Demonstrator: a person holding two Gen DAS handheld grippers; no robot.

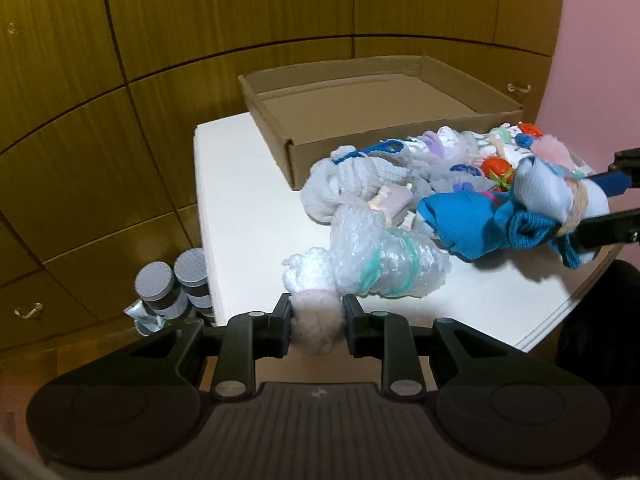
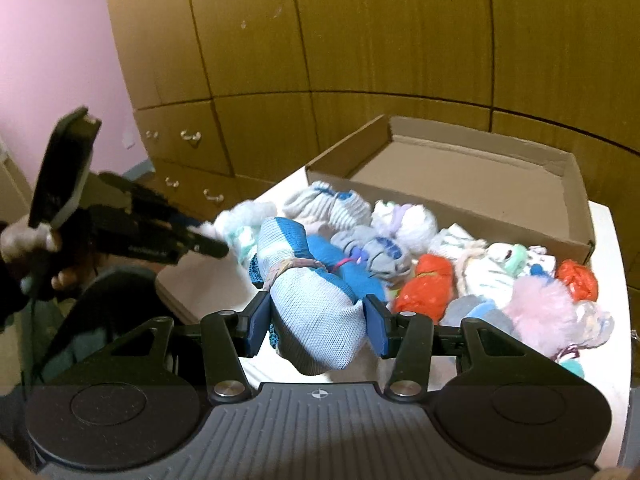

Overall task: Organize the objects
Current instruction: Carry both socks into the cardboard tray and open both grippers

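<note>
The left gripper (image 1: 317, 322) was clenched on the fluffy white end of a sock bundle wrapped in bubble film (image 1: 384, 264) at the near edge of the white table (image 1: 240, 208). The right gripper (image 2: 316, 322) gripped a blue-and-grey rolled sock bundle bound with a rubber band (image 2: 316, 292), before the empty cardboard tray (image 2: 460, 184). Both bundles looked light, soft and squashy, so a pinch across the thick middle seemed safest.

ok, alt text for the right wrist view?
The right tongs grip a light-blue and blue sock bundle above a white table. Behind it lies a pile of bundles beside an empty cardboard box. At left, the left tongs hold a white fluffy bundle.
</note>
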